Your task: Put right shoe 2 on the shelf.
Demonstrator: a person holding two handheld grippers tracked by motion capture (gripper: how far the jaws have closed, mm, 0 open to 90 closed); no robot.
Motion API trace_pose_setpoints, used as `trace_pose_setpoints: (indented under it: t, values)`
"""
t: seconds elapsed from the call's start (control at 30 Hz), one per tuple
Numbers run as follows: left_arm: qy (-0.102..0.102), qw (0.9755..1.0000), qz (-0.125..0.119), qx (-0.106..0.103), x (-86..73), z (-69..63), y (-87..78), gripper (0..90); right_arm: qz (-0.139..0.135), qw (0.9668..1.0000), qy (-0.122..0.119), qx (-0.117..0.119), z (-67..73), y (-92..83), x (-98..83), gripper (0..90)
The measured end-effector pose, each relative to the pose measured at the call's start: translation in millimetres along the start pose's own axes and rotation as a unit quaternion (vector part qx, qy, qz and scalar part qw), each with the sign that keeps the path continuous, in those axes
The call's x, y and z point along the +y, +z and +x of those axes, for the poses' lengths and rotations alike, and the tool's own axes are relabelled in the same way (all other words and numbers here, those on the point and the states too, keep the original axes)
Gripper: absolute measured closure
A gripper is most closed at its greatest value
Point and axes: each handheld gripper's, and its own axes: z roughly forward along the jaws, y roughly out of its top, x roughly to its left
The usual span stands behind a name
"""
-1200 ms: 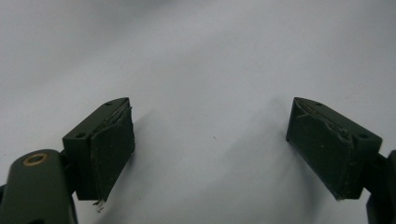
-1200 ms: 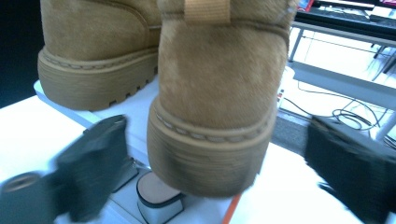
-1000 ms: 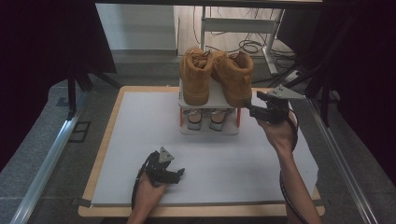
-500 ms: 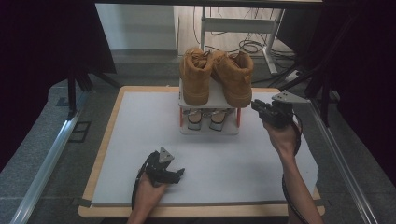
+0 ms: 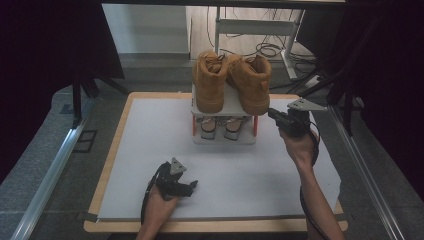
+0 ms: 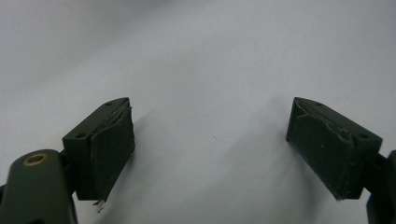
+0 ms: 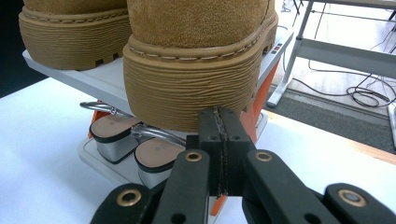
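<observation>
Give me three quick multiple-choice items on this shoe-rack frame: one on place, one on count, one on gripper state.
1. Where do the tan boots stand?
A. on the top shelf of the small rack
B. on the white mat beside the rack
C. on the floor behind the table

2. How many tan boots are on the rack?
A. one
B. two
C. four

3. How do the jaws of the right gripper stand?
A. wide apart
B. pressed together with nothing between them
C. clamped on a boot lace

Key: 1 A, the high view shows both boots on the upper shelf, above the grey-heeled shoes on the lower level. 2 B, two boots stand side by side. 3 B, the right gripper view shows its jaws, which have just been closing, meeting pad to pad in front of the boot's heel sole, nothing held.
</observation>
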Motion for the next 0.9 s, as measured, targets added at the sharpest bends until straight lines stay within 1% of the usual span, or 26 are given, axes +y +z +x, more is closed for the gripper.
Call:
trace_pose_setpoints:
  t: [0.03,0.13,0.33,0.4,0.6,0.9]
  values:
    - [0.002,1.0000,0.002,0.000,0.0,0.2,-0.2,15.0,0.000,1.0000,0.000,0.000,0.0,-0.1,-0.1,89.5]
    - [0.000,1.0000,0.000,0.000,0.0,0.1,0.0,15.0,-0.002,1.0000,0.002,0.001,0.0,0.1,-0.5,89.6]
    - [0.000,1.0000,0.000,0.000,0.1,0.1,0.0,15.0,-0.004,0.9999,-0.006,-0.008,3.1,0.6,-0.1,89.7]
    - [0.000,1.0000,0.000,0.000,0.1,0.1,0.0,15.0,-0.003,1.0000,-0.006,-0.005,4.3,1.3,0.2,89.7]
    - [0.002,1.0000,0.000,0.000,0.1,0.3,0.0,15.0,-0.001,0.9998,-0.018,0.002,16.0,7.5,2.5,89.7]
    - [0.001,1.0000,0.001,0.000,0.1,0.1,-0.1,15.0,0.003,0.9997,-0.023,0.010,26.7,19.0,6.5,89.6]
